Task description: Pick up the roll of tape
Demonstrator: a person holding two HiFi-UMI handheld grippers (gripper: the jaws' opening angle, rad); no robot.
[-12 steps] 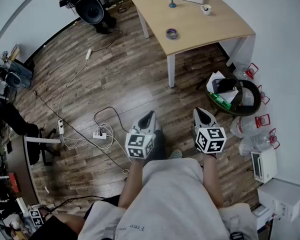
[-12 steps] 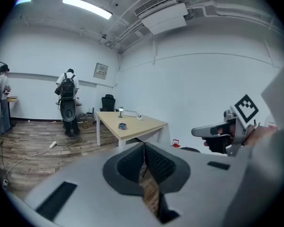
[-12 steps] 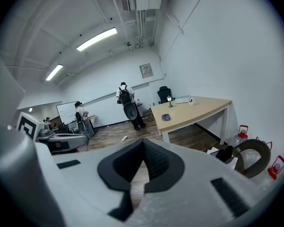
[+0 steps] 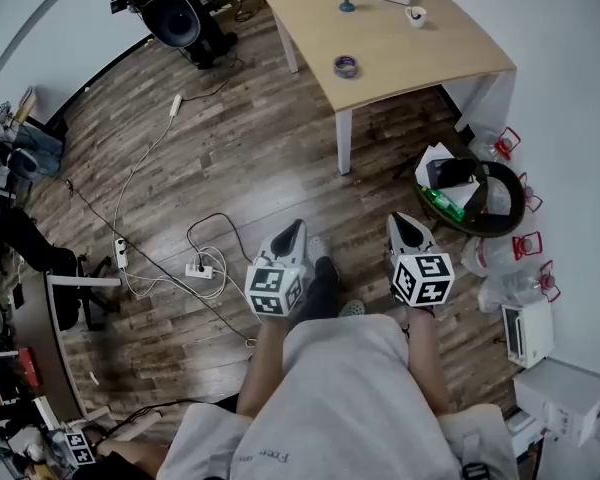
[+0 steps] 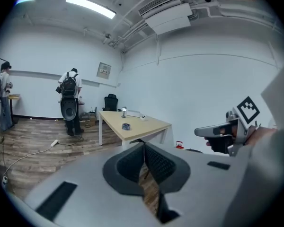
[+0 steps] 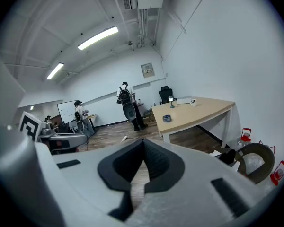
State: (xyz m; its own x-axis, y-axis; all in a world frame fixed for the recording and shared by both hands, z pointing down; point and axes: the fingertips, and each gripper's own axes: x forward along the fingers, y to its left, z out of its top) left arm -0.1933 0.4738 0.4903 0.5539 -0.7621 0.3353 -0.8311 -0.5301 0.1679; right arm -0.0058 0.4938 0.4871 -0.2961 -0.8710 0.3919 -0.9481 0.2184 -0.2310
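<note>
Desk (image 4: 420, 53): light wood top, white legs, standing on a plank floor (image 4: 180, 198). Left claw (image 4: 296, 226) and right claw (image 4: 401, 220): both well short of the desk, above the floor, jaws closed tip to tip. Tape (image 4: 345, 66): flat on the desk, near its left edge.

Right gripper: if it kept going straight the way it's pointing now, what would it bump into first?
Probably the bare wooden floor short of the table. The right gripper tilts slightly downward toward it, with nothing in between. Depth is hard to judge.
</note>
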